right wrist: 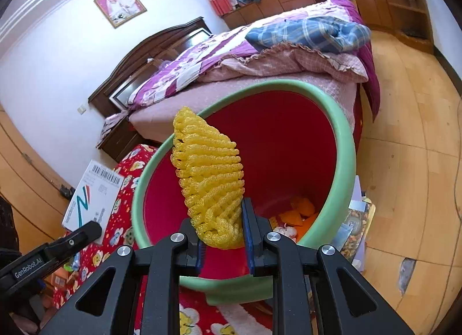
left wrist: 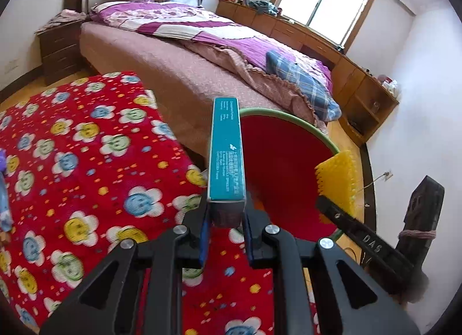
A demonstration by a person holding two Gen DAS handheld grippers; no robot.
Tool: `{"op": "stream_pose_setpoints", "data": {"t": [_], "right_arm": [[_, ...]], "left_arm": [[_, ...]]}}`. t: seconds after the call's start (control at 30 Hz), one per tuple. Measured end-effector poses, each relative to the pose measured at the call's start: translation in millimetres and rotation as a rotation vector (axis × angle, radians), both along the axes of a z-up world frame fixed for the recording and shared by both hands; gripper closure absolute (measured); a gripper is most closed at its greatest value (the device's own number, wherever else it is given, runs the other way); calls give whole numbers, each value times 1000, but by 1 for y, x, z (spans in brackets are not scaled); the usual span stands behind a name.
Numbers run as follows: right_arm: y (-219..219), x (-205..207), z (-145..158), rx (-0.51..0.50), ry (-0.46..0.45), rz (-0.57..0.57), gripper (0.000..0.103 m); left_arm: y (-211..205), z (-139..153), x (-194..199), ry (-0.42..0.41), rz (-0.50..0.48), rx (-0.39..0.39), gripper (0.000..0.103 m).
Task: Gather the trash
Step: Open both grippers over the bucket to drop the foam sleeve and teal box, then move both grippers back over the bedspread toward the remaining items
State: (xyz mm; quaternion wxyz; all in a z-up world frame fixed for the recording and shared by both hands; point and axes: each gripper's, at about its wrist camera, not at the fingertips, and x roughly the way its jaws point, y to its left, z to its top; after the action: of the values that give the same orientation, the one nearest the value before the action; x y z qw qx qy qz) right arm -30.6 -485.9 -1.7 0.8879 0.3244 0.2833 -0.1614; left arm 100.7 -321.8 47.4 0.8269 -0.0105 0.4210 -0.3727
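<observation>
left gripper (left wrist: 225,219) clamped on a slim teal cardboard box (left wrist: 226,153), right gripper (right wrist: 222,233) pinching a yellow foam fruit net (right wrist: 209,179), both above a red plastic bin with a green rim (right wrist: 345,144)

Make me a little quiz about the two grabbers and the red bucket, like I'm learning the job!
1. True or false: the left gripper holds a teal box.
2. What does the right gripper hold: A) a sock, B) a yellow foam net, C) a bottle?
3. Fill in: the bucket is red inside with a ____ rim.

Key: 1 true. 2 B. 3 green. Orange scraps already lie at the bucket's bottom.
</observation>
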Motion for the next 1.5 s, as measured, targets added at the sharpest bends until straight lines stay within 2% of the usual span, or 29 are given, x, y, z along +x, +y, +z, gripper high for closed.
{"op": "stream_pose_setpoints", "data": {"t": [0.13,0.17,0.23,0.47,0.5,0.57,0.93,1.27,1.5], "right_arm": [[-2,2,0,-5,2,1,79],[-2,1,1,-6,0,2,78],[-3,1,1,-8,-2,2,77],[3,1,5,-45,13,25,74],[3,1,6,-46,14,25,70],[4,-1,7,-46,2,20,54],[23,-7,17,-36,6,16,53],[51,-10,35,-62,-3,37,43],[73,-7,46,-76,-14,71,40]], "left_arm": [[-14,1,-5,-3,-57,-36,84],[-16,1,-7,-3,-66,-39,82],[-21,0,-8,2,-79,-34,70],[-17,-4,-10,22,-34,-30,69],[-14,-4,-10,25,-22,-29,69],[-8,-4,-10,24,-3,-20,68],[42,8,-8,23,105,-9,64],[86,22,-17,7,164,-32,63],[118,31,-21,-2,223,-52,63]]}}
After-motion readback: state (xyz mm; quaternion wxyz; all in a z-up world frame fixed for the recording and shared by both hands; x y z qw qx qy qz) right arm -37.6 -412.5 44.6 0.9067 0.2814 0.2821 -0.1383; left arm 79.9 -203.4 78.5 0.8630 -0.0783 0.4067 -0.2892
